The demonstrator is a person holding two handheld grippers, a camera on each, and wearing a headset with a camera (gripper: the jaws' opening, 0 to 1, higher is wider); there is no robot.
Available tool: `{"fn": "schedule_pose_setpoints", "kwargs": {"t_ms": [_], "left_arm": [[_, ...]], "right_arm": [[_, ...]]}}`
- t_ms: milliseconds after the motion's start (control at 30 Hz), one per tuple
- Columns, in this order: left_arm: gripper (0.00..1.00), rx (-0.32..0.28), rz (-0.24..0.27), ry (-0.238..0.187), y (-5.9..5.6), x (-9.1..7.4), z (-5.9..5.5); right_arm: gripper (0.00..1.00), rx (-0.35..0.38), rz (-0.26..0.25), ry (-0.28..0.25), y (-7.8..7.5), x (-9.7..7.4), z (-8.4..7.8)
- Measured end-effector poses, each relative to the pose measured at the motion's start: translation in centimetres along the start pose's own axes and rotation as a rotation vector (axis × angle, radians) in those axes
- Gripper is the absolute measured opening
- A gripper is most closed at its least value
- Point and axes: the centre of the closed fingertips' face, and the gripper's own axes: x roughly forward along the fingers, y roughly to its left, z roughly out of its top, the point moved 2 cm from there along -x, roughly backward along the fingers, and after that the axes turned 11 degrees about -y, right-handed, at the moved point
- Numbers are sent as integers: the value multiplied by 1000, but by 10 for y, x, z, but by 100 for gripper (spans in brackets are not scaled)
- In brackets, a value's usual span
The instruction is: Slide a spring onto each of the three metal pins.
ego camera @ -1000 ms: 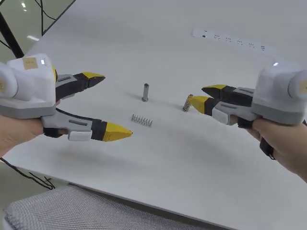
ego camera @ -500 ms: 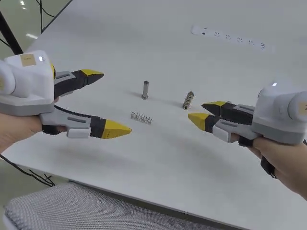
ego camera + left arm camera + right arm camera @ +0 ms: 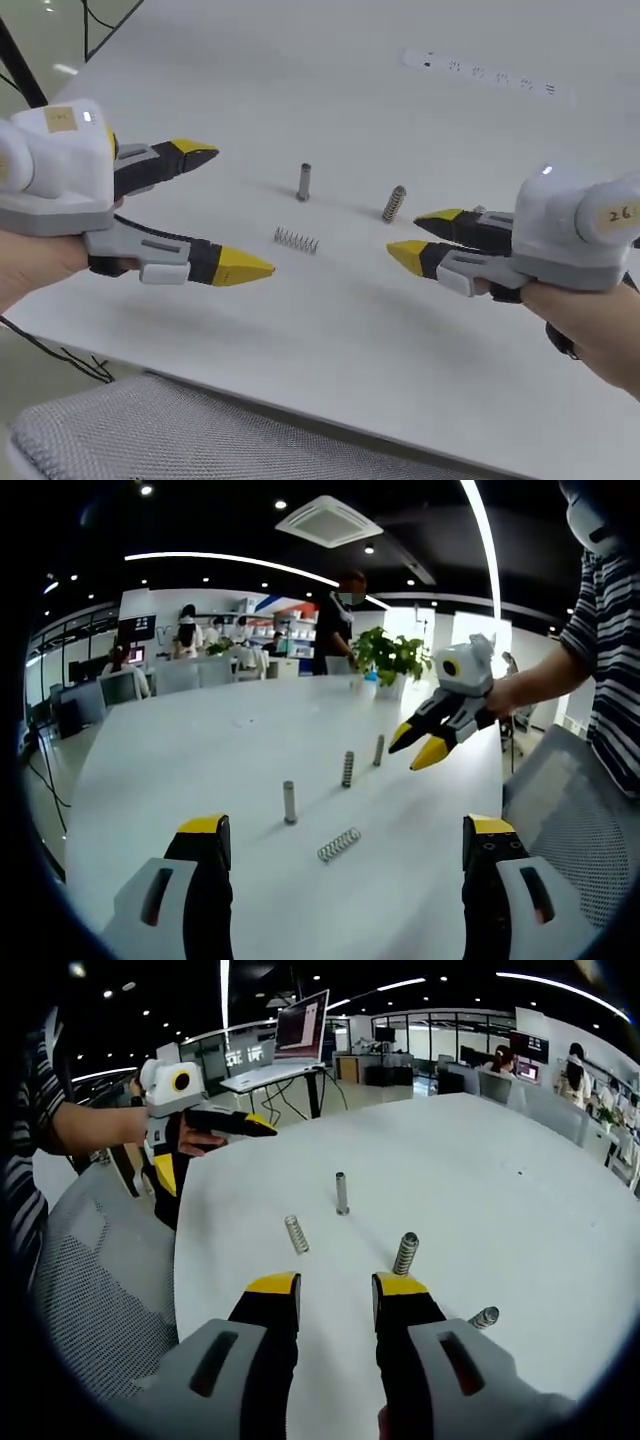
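Both released, empty: left claw (image 3: pixel 230 210) and right claw (image 3: pixel 410 232). Loose spring (image 3: pixel 296 240) lies on desk (image 3: pixel 350 340) just ahead of left claw, bare pin (image 3: pixel 304 182) beyond. Judged: last spring pending; next, grasp it, thread it over pin
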Motion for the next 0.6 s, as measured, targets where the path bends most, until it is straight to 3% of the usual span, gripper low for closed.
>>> {"fn": "schedule_pose_setpoints", "kwargs": {"t_ms": [33,167,600], "left_arm": [[96,-1,1,1,0,0,0],[96,-2,-2,4,0,0,-2],[95,-6,-5,10,0,0,-5]], "right_arm": [[31,12,19,39,1,2,-3],[31,-18,65,85,2,11,-1],[30,-142,239,182,31,51,15]]}}
